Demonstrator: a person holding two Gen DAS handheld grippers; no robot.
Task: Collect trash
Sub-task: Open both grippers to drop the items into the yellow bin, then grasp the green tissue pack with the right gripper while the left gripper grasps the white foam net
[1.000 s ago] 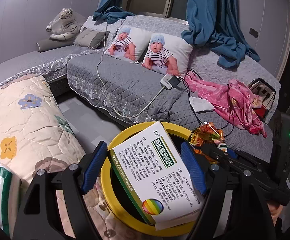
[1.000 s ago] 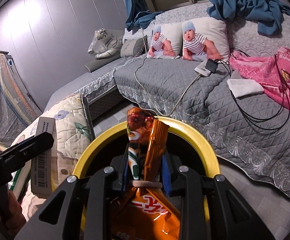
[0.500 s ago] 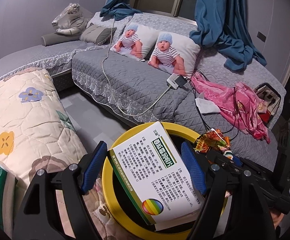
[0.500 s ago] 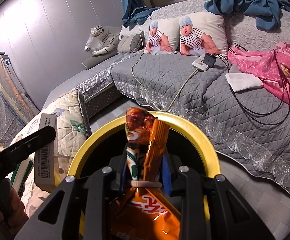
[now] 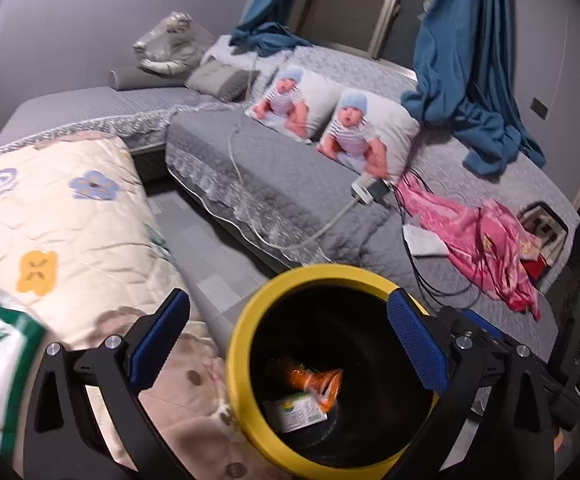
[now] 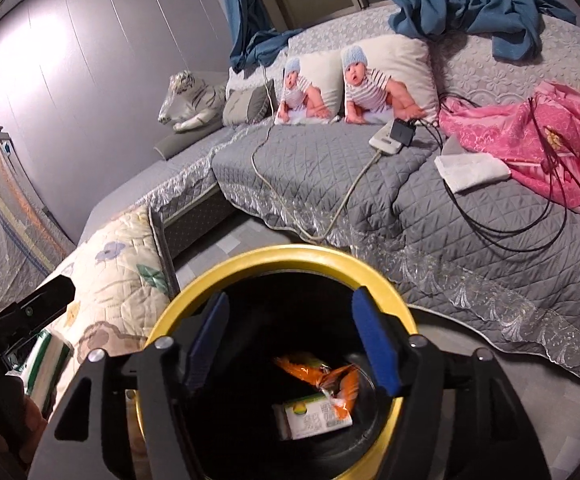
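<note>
box [image 6: 316,418], wrapper [image 6: 322,376] in bin [image 6: 286,256]

Small box [image 6: 316,420] in yellow bin [image 6: 282,254], at 6 o'clock: has print, too blurry to read.

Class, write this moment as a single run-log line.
left gripper: open, empty | right gripper: jaws just opened, empty | bin: holds orange wrapper and white box
</note>
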